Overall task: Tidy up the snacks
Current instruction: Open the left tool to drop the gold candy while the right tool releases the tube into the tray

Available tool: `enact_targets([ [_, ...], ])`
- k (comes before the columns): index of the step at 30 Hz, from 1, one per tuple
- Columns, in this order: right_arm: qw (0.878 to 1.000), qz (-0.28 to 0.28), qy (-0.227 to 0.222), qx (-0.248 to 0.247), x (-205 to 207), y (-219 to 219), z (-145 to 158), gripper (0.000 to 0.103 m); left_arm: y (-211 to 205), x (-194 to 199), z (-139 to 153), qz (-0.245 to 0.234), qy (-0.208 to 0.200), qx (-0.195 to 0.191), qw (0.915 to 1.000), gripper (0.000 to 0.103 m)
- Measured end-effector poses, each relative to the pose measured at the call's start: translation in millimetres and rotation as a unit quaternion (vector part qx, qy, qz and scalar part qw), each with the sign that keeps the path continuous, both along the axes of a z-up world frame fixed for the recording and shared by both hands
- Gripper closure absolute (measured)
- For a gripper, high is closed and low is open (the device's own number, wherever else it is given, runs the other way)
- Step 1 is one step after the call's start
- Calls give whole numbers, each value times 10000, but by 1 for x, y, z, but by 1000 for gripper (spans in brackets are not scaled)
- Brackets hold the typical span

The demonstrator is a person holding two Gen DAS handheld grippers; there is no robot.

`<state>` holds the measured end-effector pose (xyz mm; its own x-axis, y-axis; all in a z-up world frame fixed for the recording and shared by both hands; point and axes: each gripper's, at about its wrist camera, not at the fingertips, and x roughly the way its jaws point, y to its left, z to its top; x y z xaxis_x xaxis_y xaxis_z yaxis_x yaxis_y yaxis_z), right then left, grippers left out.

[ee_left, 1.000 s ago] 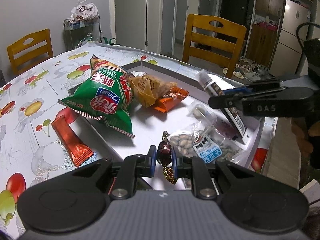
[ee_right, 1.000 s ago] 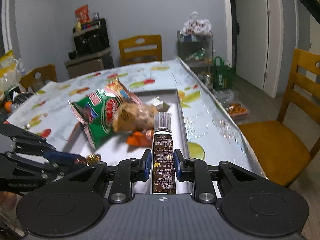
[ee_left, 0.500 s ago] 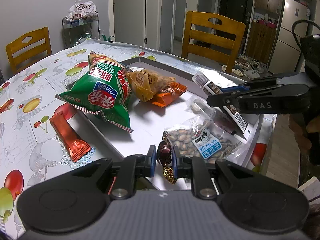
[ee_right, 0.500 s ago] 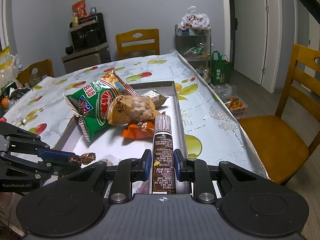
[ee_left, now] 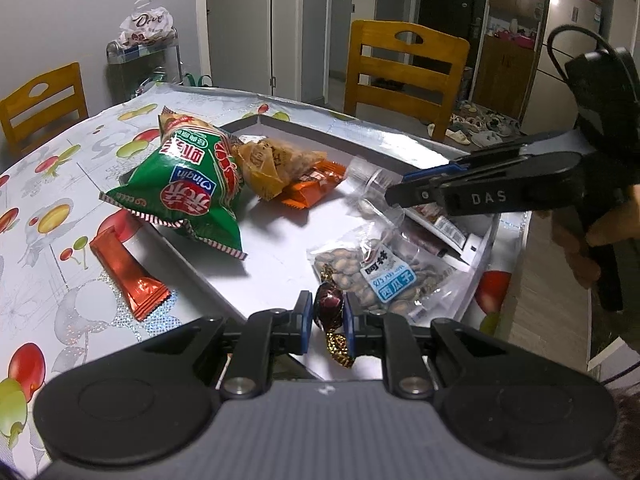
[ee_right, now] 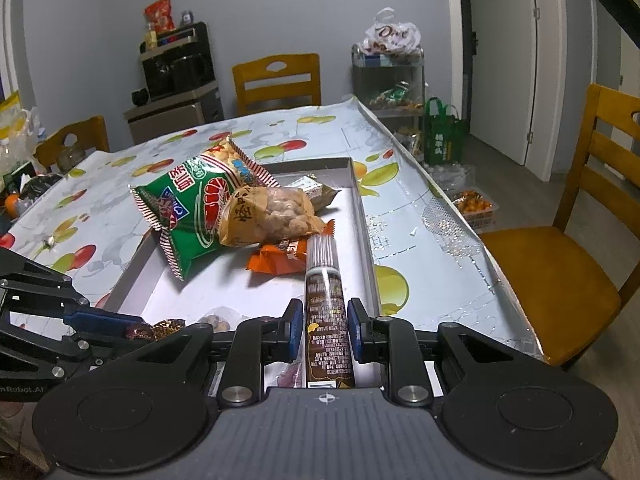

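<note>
Left hand-held gripper (ee_left: 326, 316): closed on a dark red wrapped candy (ee_left: 329, 305), held above the near end of the grey tray (ee_left: 280, 280).
Right hand-held gripper (ee_right: 323, 326): clamped on a brown tube-shaped pack (ee_right: 326, 312), pointed along the tray's right wall.
Tray contents: a green chip bag (ee_left: 188, 188), a yellow nut bag (ee_left: 272, 164), an orange packet (ee_left: 312, 188) and a clear seed bag (ee_left: 384, 272) are seen inside.
Outside the tray: a red bar (ee_left: 128, 272) is left on the bench (ee_left: 48, 184), just beside the tray's left wall.
Advice for the step: the candy is best lowered onto bare tray floor beside the seed bag before release; the tube is best laid flat along the wall, so that rolling is stopped.
</note>
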<state>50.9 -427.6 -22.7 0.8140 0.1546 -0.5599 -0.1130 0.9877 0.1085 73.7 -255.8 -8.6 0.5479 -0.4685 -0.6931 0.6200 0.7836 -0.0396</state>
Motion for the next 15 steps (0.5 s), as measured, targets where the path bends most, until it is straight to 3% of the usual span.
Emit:
enact_targets([
  [11, 9999, -67, -62, 64, -4, -2, 4, 70, -1, -5, 0, -53, -82, 81, 9999, 89],
  [14, 9998, -21, -106, 136, -7, -3, 5, 56, 0, -5, 1, 48, -123, 65, 9999, 73],
  [15, 9998, 0, -113, 140, -7, -2, 6, 54, 1, -6, 2, 70, -160, 34, 9998, 61],
])
